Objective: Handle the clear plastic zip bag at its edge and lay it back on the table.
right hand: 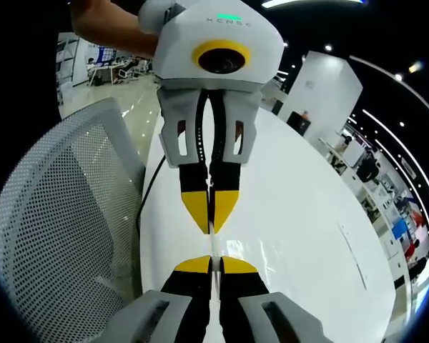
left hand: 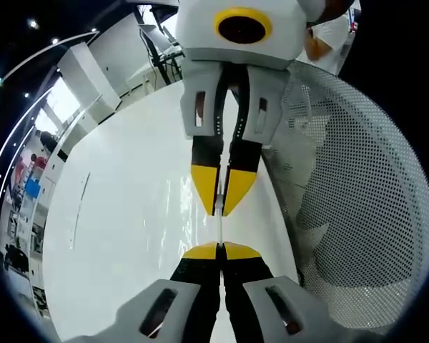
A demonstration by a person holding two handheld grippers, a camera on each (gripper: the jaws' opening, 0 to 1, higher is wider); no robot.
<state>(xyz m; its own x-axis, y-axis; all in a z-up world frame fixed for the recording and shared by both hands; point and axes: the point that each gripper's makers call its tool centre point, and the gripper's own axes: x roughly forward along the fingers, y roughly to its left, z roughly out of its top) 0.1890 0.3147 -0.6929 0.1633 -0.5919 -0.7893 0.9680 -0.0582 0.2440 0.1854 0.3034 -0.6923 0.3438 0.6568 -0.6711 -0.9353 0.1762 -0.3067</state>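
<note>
Facing each other tip to tip above the white table [left hand: 129,236], the left gripper [left hand: 220,251] and right gripper [right hand: 211,264] are both clenched on the clear plastic zip bag [left hand: 220,227], seen edge-on as a thin strip between them. A mesh chair [left hand: 357,200] stands beside the table; the right gripper view shows a hand [right hand: 111,28] on the left gripper.

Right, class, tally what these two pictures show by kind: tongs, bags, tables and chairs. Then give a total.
tongs: 2 (left tongs, right tongs, both shut on the bag's edge)
clear zip bag: 1
white table: 1
mesh chair: 1
Total: 5
</note>
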